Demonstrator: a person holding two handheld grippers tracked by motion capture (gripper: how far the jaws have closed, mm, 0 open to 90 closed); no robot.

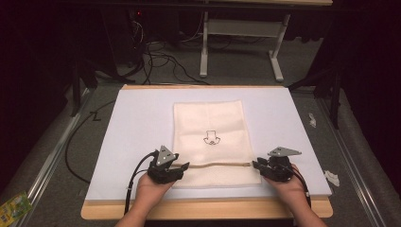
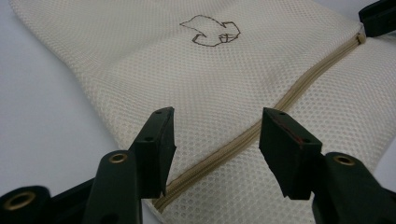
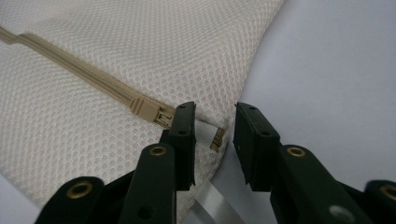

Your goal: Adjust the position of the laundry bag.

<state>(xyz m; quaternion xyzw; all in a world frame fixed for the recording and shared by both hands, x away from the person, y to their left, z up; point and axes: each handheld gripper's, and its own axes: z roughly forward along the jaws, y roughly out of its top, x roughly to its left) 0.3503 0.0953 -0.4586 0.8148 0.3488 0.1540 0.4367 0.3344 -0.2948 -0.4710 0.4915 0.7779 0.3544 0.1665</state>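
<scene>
A cream mesh bag [image 1: 208, 123] lies flat on a white board [image 1: 137, 123], with a small outline figure [image 1: 211, 137] stitched on it. A tan zipper [image 1: 217, 165] runs across its near end. My left gripper [image 1: 182, 166] rests at the zipper's left end. In the left gripper view its jaws [image 2: 217, 135] stand apart over the mesh, and the zipper [image 2: 289, 95] passes between them untouched. My right gripper [image 1: 255, 164] is at the zipper's right end. Its jaws [image 3: 215, 126] stand apart around the pull tab [image 3: 217, 138], just past the slider [image 3: 147, 111], without pressing on it.
The board sits on a wooden tabletop [image 1: 203, 209]. Crumpled white scraps [image 1: 332, 177] lie off the board's right edge and a green packet [image 1: 12, 208] at the bottom left. Cables [image 1: 161, 61] and a white table frame [image 1: 241, 28] are on the floor beyond.
</scene>
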